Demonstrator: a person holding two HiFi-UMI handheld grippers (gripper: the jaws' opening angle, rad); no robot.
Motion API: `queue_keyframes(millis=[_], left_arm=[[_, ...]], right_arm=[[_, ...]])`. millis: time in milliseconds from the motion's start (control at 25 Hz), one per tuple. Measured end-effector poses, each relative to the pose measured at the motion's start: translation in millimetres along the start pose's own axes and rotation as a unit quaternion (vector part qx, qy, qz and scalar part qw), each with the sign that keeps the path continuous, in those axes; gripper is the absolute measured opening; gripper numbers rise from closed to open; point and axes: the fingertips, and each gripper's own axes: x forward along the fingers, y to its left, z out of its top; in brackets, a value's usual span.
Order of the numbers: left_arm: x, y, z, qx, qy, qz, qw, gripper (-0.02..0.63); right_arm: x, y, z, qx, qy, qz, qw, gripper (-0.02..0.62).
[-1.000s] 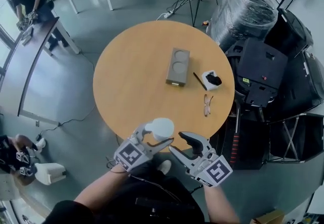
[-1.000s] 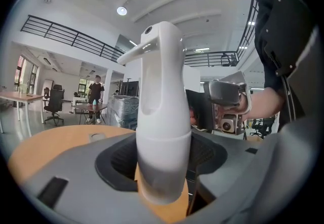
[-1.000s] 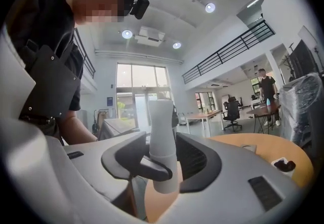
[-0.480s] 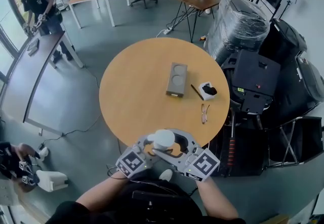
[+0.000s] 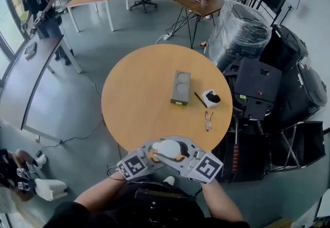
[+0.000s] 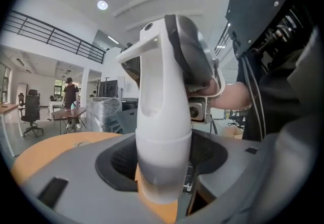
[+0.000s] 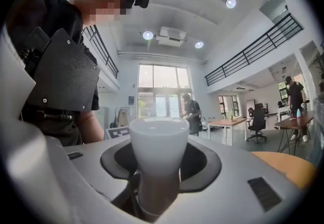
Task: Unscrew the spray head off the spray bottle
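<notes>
Round table (image 5: 134, 103) at twelve o'clock; at six, by its near edge, you held the spray bottle (image 5: 166, 148). Your left gripper (image 6: 162, 167) clamped its body — the jaws of your right gripper (image 7: 157, 167) were closing around the spray head (image 6: 177, 50). Twisting on a loose bite could have slipped.

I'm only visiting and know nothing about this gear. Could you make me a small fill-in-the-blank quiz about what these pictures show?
1. The top of the tan table is ___ in shape.
2. The gray block lying on it has ___ circular hollows in its top.
3. The left gripper is clamped on a ___ spray bottle.

Missing words: round; two; white.
</notes>
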Motion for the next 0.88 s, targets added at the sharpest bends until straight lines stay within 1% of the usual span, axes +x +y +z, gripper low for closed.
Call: queue_keyframes(millis=[120,360,440,520,560,600,640,680,760,840,880], left_arm=[[-8,2,3,0.012,-0.014,-0.028,0.9994,0.304],[-20,-6,13,0.016,-0.028,-0.087,0.9957,0.303],[-24,-13,14,0.012,-0.03,-0.12,0.9922,0.302],[-28,-24,15,0.006,-0.03,-0.163,0.9862,0.301],[-29,-27,15,0.006,-0.028,-0.177,0.9839,0.301],[-30,-28,15,0.007,-0.026,-0.183,0.9827,0.301],[-31,-27,15,0.006,-0.025,-0.183,0.9828,0.301],[-31,-24,15,0.001,-0.027,-0.177,0.9838,0.302],[-29,-12,15,-0.009,-0.031,-0.15,0.9882,0.302],[-26,2,18,-0.015,-0.039,-0.107,0.9934,0.304],[-26,9,20,-0.019,-0.045,-0.085,0.9952,0.305]], right_arm=[[6,2,4,0.002,0.0,0.017,1.0,0.212],[9,13,14,0.006,-0.006,0.069,0.998,0.212],[9,21,14,0.015,-0.005,0.103,0.995,0.212],[8,31,14,0.026,0.0,0.153,0.988,0.21],[8,35,15,0.03,0.001,0.173,0.984,0.212],[7,37,16,0.033,0.003,0.185,0.982,0.212],[8,36,16,0.034,0.004,0.188,0.981,0.213],[9,32,16,0.034,0.003,0.181,0.983,0.215],[12,17,14,0.028,-0.003,0.144,0.989,0.215],[14,-2,11,0.012,-0.011,0.09,0.996,0.274],[13,-10,11,0.007,-0.013,0.063,0.998,0.29]])
